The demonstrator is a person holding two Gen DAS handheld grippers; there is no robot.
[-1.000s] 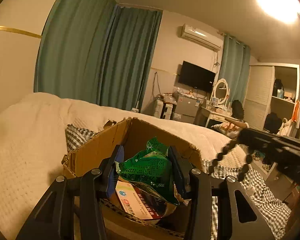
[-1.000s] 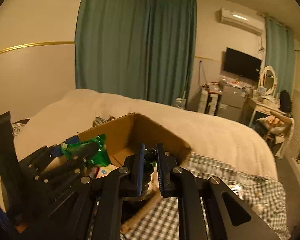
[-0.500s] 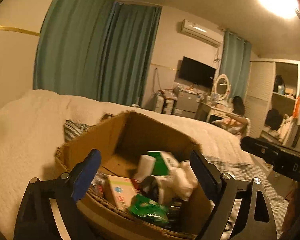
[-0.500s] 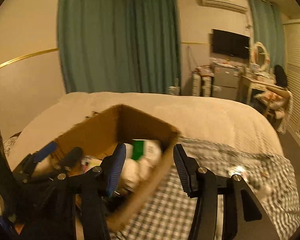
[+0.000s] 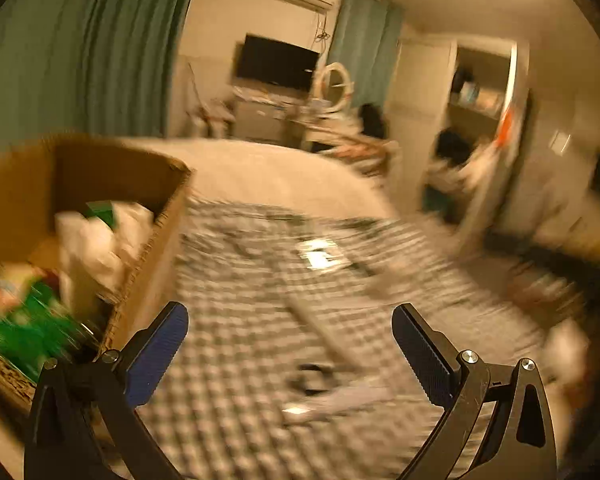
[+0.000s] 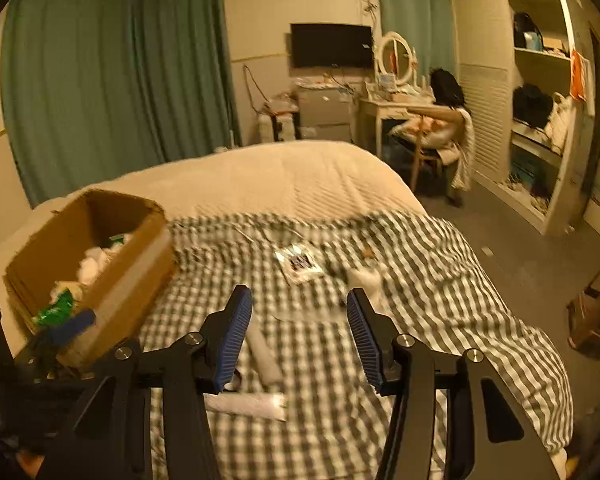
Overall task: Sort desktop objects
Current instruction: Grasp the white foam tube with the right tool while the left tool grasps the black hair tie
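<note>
At far left an open brown cardboard box [image 6: 100,264] sits on the bed, holding white crumpled wrappers and a green snack bag [image 6: 56,310]. Beside it spreads a grey-and-white checked cloth [image 6: 440,304]. The left gripper [image 5: 290,330] hangs over the cloth, fingers spread wide, gripping nothing. The right gripper [image 6: 298,322], also spread and empty, hovers above a white cylindrical tube [image 6: 264,356], with a flat clear packet [image 6: 298,265] lying farther off.
</note>
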